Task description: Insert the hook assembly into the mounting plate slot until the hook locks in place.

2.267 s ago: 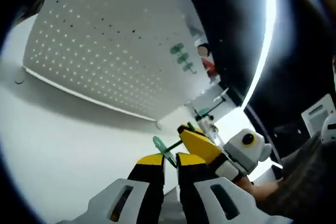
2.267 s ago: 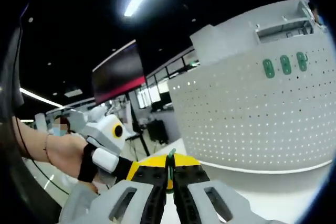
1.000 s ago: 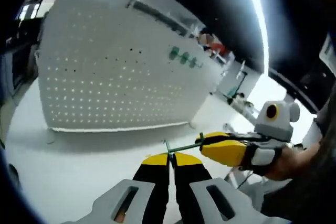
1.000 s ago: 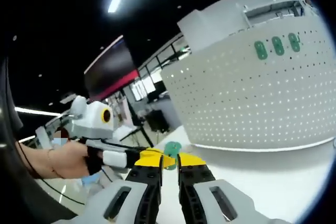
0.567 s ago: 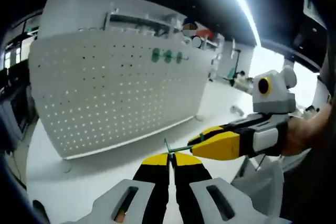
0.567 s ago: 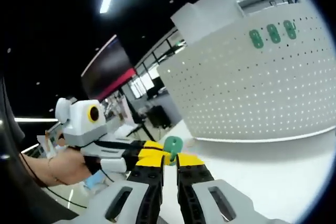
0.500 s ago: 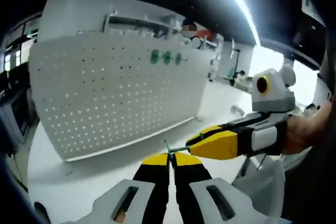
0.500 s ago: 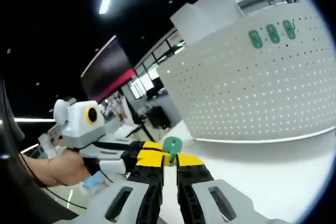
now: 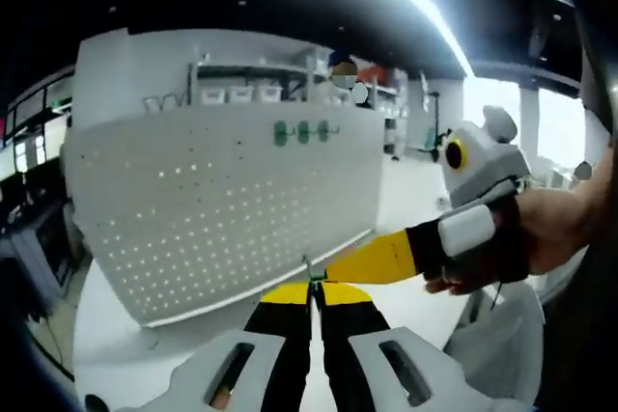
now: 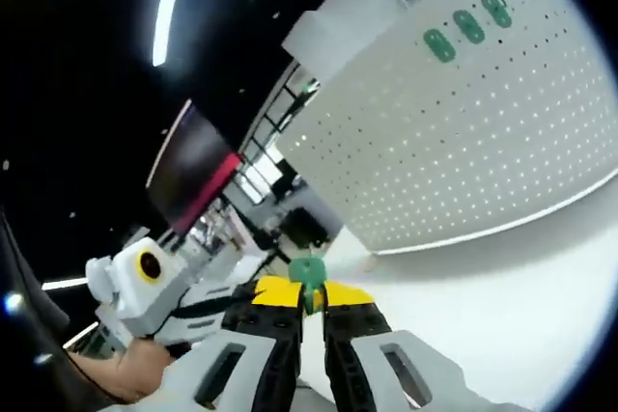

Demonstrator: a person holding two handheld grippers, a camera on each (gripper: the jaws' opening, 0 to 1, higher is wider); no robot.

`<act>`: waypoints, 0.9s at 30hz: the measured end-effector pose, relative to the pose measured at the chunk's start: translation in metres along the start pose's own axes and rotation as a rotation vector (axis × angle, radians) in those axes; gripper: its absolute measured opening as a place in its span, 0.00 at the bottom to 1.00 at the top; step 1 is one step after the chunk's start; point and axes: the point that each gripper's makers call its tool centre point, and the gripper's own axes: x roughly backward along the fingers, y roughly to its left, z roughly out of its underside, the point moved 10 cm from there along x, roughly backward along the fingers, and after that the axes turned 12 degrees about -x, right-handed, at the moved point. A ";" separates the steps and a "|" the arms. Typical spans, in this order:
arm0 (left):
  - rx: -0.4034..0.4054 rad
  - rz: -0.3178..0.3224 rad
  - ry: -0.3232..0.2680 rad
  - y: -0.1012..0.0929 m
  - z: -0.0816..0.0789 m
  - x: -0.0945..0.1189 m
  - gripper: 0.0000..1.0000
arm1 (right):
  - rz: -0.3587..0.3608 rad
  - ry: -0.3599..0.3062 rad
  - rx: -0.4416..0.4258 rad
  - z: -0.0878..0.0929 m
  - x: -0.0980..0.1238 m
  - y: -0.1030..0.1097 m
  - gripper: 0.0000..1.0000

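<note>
Green hook (image 10: 309, 272) clenched by both hand-held grippers (image 9: 312, 288) (image 10: 308, 294) — white pegboard (image 9: 222, 209) behind, 3 green plates (image 10: 467, 26).

Hook assembly: a thin green wire hook (image 9: 308, 268) with a rounded green head (image 10: 308, 272); in the left gripper view only a short stem tip shows, rising from between closed yellow tips; in the right gripper view the head sits at the yellow tips, its lower part hidden.
Mounting plate: a white perforated panel (image 9: 222, 209), upright on the white desk (image 10: 502, 287), holes in even rows.
Mounted pieces: three green oval pieces (image 10: 467, 26) in a row near the panel's top edge.
Relation: hook well apart from the panel, off the desk.
</note>
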 end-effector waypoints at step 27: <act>0.043 0.013 0.009 0.003 0.004 -0.003 0.03 | 0.026 -0.005 -0.021 0.004 0.002 0.000 0.00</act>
